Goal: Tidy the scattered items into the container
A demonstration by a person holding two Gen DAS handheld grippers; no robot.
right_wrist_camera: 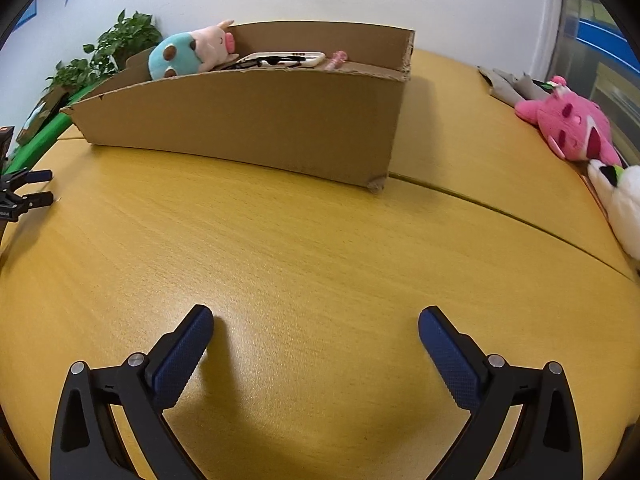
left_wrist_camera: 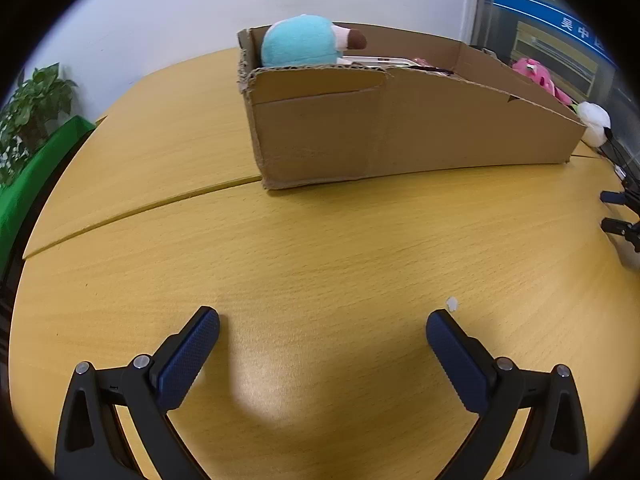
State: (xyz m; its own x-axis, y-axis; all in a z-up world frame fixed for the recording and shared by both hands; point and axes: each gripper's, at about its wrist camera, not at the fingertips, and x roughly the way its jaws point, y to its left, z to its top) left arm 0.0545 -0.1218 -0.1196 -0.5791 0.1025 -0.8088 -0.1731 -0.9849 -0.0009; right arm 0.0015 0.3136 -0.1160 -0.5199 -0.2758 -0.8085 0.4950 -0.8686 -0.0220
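- Plainly, the cardboard box (right_wrist_camera: 256, 120) stands toward the far edge of the desk (right_wrist_camera: 304, 248), already holding a blue-and-pink plush (right_wrist_camera: 188, 54), a flat white item (right_wrist_camera: 288, 58) and a small pink item (right_wrist_camera: 338, 58).
- Still outside it, a pink plush (right_wrist_camera: 568, 128) lies at the desk's right edge with a white plush (right_wrist_camera: 624, 204) just beside it, nearer the front; some grey fabric (right_wrist_camera: 508, 84) sits farther back along that edge.
- The right gripper (right_wrist_camera: 316, 328) is spread wide and holds nothing, low over bare desk near the front edge; the left gripper (left_wrist_camera: 322, 330) is likewise wide and empty.
- The step in hand looks like fetching the next loose toy, and the right gripper is the nearer one.
- To do it well, I would approach the pink plush from above, pinch across its thick body rather than a limb, and lift it clear of the white plush.
- Carry it high over the box's tall near wall, and release over free floor, not onto the flat white item.
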